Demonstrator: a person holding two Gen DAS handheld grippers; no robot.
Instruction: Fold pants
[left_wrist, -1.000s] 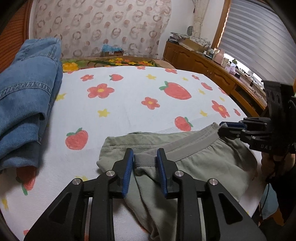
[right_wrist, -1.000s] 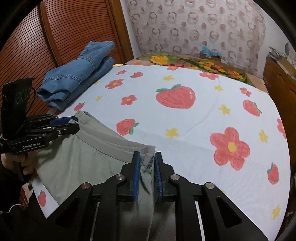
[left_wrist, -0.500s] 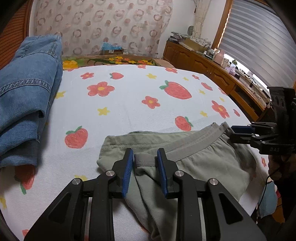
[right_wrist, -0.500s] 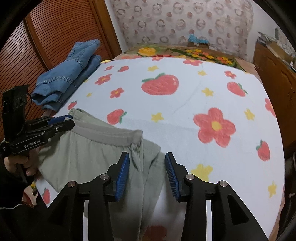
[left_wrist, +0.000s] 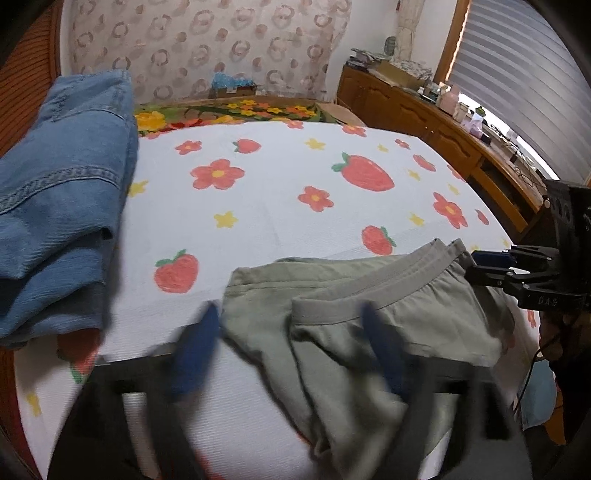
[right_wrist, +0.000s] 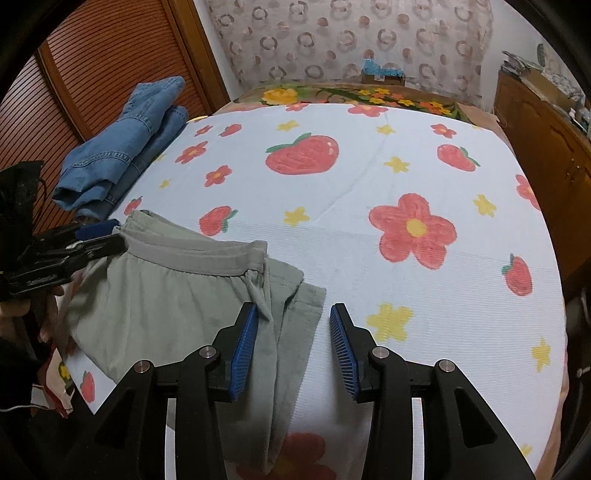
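Grey-green pants lie folded at the near edge of the bed, waistband toward the far side. My left gripper hovers over their left end. Its blurred jaws are opening, with cloth below them but not pressed by the pads. In the right wrist view the pants lie left of centre. My right gripper stands open over their right folded edge, and its blue pads touch nothing. Each gripper also shows in the other's view: the right gripper and the left gripper.
A white bedsheet with strawberries and flowers covers the bed. Folded blue jeans lie at its left edge. A wooden cabinet runs along the right side, a louvred wooden door along the left.
Both grippers let go of the pants' waistband: the right opened first and drew back a little, then the left jaws sprang wide. The pants stay flat on the bed.
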